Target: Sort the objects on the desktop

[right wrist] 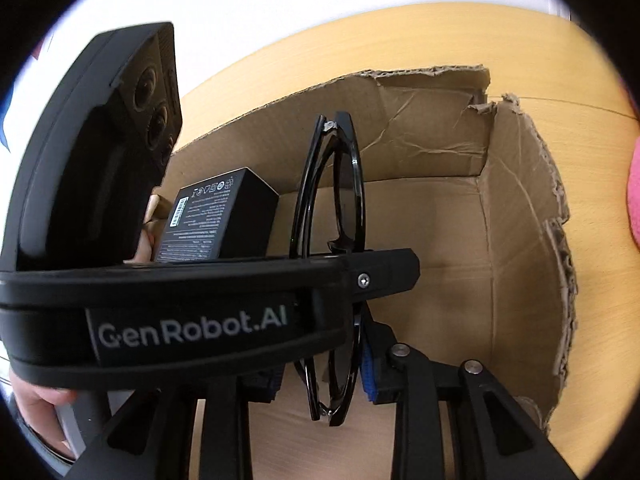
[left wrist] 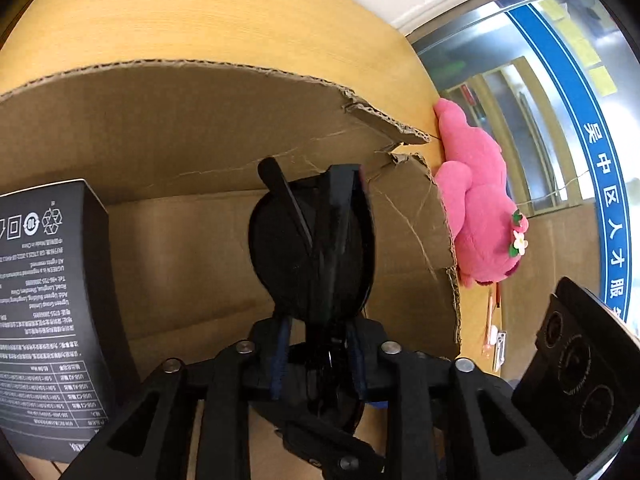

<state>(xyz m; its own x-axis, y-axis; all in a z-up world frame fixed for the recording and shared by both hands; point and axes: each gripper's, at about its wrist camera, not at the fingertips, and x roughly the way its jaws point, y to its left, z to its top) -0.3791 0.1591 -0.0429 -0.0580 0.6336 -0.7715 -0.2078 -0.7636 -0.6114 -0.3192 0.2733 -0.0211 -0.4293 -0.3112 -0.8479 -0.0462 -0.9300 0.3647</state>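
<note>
Both pairs of jaws pinch the folded sunglasses: the left gripper at centre frame, the right gripper at lower centre. The sunglasses hang inside the torn cardboard box, right of the black carton. This looks like the placing step; next, probably lower and release. A pink plush toy waits on the surface.

Handheld gripper rigs: body detail, both wrist views.
Left gripper: matte black linkage w/ silver pivot bolts, blue finger pads. Right gripper: same black arms, blue pads. Left unit's housing reads "GenRobot.AI" in white, w/ round lenses; bare skin beside it.
</note>
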